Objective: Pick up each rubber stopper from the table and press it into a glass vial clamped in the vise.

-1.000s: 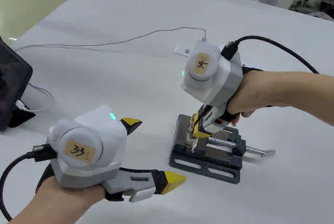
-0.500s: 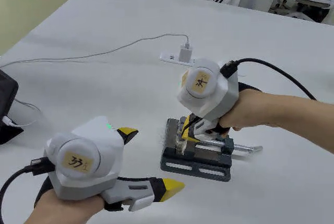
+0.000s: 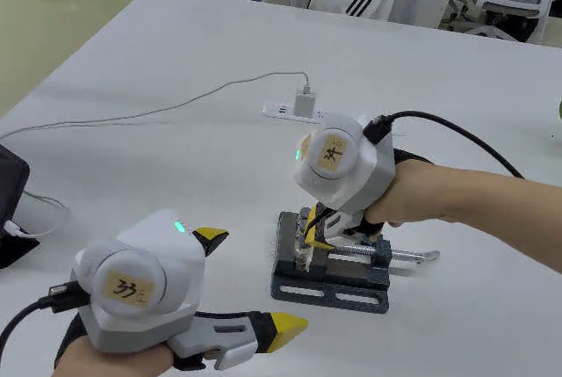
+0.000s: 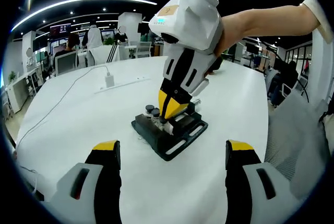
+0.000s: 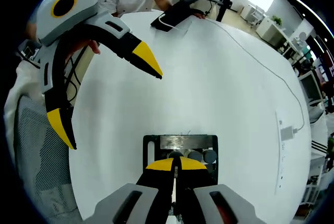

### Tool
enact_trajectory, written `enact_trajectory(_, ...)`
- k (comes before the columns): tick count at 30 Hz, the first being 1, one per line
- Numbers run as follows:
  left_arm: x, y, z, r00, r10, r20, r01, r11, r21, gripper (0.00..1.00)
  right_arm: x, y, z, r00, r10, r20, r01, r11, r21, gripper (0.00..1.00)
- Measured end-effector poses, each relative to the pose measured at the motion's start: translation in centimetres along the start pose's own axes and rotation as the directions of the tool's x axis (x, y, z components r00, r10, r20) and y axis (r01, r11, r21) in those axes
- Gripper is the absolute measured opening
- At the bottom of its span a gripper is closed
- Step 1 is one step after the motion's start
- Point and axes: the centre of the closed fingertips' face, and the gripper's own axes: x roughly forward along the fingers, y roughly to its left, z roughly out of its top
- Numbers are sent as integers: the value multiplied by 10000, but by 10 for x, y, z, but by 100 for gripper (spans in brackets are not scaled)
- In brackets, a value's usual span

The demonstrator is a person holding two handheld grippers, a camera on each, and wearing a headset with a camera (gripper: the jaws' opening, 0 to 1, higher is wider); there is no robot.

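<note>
Pressing clenched right gripper [image 5: 175, 165] into the vise [image 3: 329, 294] beside two stoppered vials [image 4: 150, 110]; probably nearly finished. Holding left gripper [image 3: 250, 282] spread, empty.

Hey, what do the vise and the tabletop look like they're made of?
The vise looks like dark matte metal, judging by its bare shiny screw. The table is a smooth white matte surface, probably laminate or plastic; no grain shows.

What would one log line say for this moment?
right hand-held gripper: shut, tips at vise | left hand-held gripper: open, holding nothing
</note>
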Motion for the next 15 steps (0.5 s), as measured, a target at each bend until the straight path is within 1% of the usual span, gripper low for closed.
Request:
enact_trajectory(5,-3,1,-2,10000,81,-22,-81,10000,-11,81,-1,-1,0,10000,-69,18,68,10000,23,0)
enact_trajectory(10,-6,2,-3,9999,128,-73,-128,9999,-11,81,-3,-1,-3,9999,-90,91,86,9993,351,0)
enact_trajectory(12,-6,2,-4,9999,146,-86,-146,9999,-15,81,-6,0,-3,9996,-73,259,57,9981,609,2)
enact_trajectory(13,-6,3,-4,9998,138,-110,-138,9999,0,81,-8,1,-3,9987,-133,483,95,9968,792,3)
enact_trajectory(15,-6,3,-6,9998,138,-155,-138,9999,14,81,-13,1,-5,9967,-252,767,163,9933,1145,6)
